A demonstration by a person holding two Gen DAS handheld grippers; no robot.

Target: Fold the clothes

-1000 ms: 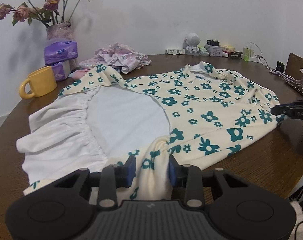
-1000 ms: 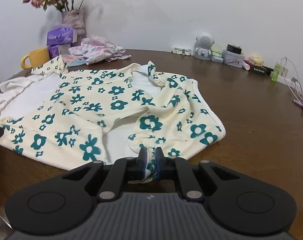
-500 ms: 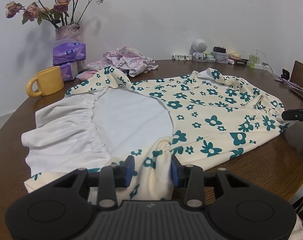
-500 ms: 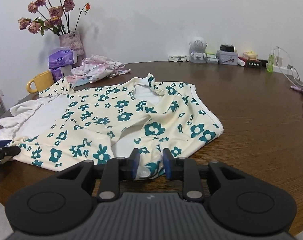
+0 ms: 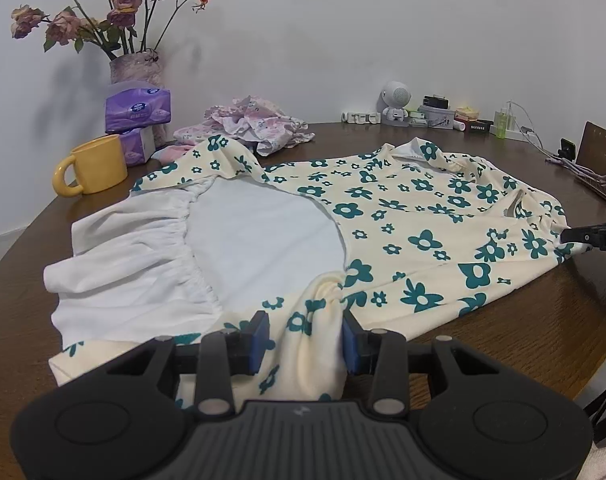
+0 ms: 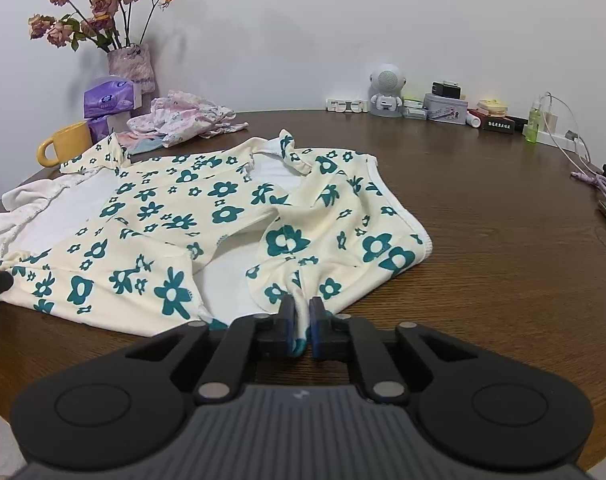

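— Where's the dress lying?

— Spread across the round brown bench [image 6: 483, 240]. It's a cream dress [image 5: 403, 216] with teal flowers, its white lining [image 5: 239, 240] turned up and showing at the hem end, gathered in a ruffle.

— And the left claw [image 5: 305, 338]?

— It sits at the near edge of the hem end. A thick bunch of the flowered cloth fills the gap between its blue pads [image 5: 259, 336], and both pads press against that bunch, so it is pinching the dress with the jaws only partly drawn in.

— The right claw [image 6: 301, 326]?

— Pressed almost together on a thin fold of the same dress at the other end, near the sleeve and neck opening. Only a narrow strip of cloth stands between its pads. From the left side you can see its black tip [image 5: 591, 236] at the far edge of the fabric.

— What else is on the bench?

— A yellow mug [image 5: 93, 166] just beside the dress, purple tissue packs [image 5: 137, 112] behind it, a vase of dried roses [image 5: 135, 68] against the wall, and a crumpled pink garment [image 5: 255, 126] near the back. Along the wall there is a small white robot figure [image 6: 387, 88], some tins and boxes, and a green bottle [image 6: 534, 122] with cables trailing off beside it.
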